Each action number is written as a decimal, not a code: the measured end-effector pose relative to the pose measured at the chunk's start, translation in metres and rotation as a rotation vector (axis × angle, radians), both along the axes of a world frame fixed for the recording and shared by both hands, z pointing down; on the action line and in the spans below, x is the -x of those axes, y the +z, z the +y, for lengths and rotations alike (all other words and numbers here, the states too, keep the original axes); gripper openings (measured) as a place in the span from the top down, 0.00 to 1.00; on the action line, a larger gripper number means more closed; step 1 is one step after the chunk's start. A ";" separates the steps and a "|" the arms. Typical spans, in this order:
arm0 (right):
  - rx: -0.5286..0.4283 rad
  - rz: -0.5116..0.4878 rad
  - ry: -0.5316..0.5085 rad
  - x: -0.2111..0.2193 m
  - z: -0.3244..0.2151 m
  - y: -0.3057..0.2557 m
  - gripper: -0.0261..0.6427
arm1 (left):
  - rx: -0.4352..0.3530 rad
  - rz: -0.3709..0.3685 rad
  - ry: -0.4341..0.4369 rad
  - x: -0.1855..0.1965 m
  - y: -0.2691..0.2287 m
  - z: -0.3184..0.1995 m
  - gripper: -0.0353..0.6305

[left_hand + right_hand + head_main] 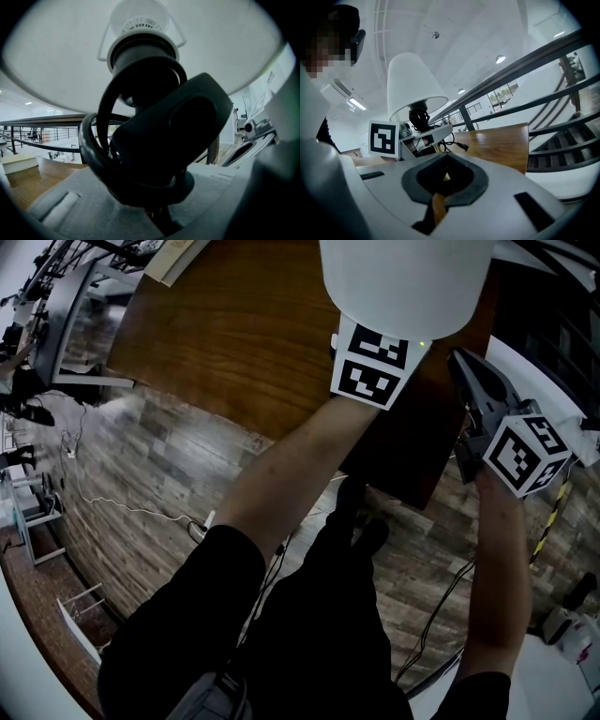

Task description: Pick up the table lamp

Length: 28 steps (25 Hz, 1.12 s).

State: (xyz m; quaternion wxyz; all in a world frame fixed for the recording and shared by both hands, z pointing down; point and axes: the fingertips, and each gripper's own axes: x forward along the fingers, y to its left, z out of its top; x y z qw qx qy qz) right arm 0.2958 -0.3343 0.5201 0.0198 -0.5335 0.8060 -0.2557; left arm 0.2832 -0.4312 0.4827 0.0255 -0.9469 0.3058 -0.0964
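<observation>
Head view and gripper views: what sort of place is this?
Probably an indoor workspace on an upper level, perhaps a lab or office: a wooden table, wood-pattern floor with trailing cables, and a dark railing beside stairs.

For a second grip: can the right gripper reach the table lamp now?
Probably yes: nothing stands between the right gripper and the table lamp, but the left gripper holds its stem.

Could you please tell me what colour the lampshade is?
The lampshade is plain white; the right gripper view shows it best.
</observation>
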 end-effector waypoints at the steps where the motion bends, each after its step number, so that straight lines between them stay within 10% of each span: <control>1: 0.003 -0.001 -0.001 0.000 -0.001 -0.001 0.94 | -0.001 -0.002 -0.002 0.002 -0.002 -0.001 0.91; 28: -0.037 -0.037 0.041 0.041 0.003 -0.155 0.94 | 0.023 0.002 -0.001 0.077 -0.171 0.018 0.91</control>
